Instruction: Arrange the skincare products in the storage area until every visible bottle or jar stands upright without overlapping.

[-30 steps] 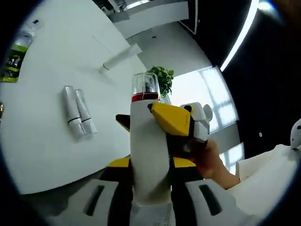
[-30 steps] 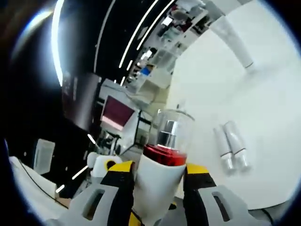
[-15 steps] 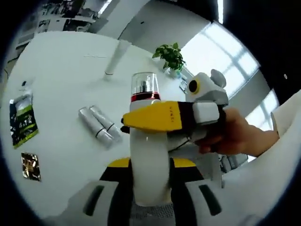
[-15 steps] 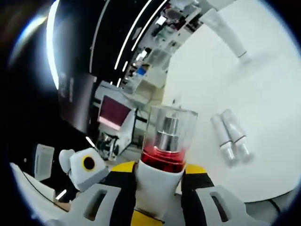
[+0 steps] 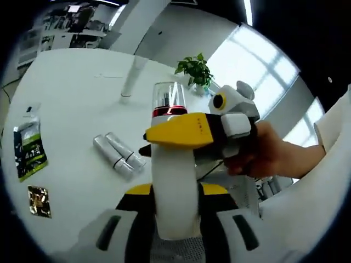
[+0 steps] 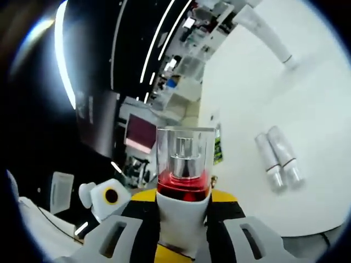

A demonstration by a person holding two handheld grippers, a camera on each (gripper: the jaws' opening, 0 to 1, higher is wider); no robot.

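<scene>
Bottle (image 5: 174,186) clamped by both grippers' fingers (image 6: 137,227).

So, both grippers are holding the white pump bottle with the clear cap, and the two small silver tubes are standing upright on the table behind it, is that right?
Not quite: the two small silver tubes are lying flat, side by side, on the white table, as the left gripper view shows. The rest holds: the left gripper and right gripper both clamp the white pump bottle with its clear cap.

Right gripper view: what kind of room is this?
Probably an office or lab: cluttered shelves and a monitor at the back, ceiling strip lights, and a big white table.
</scene>
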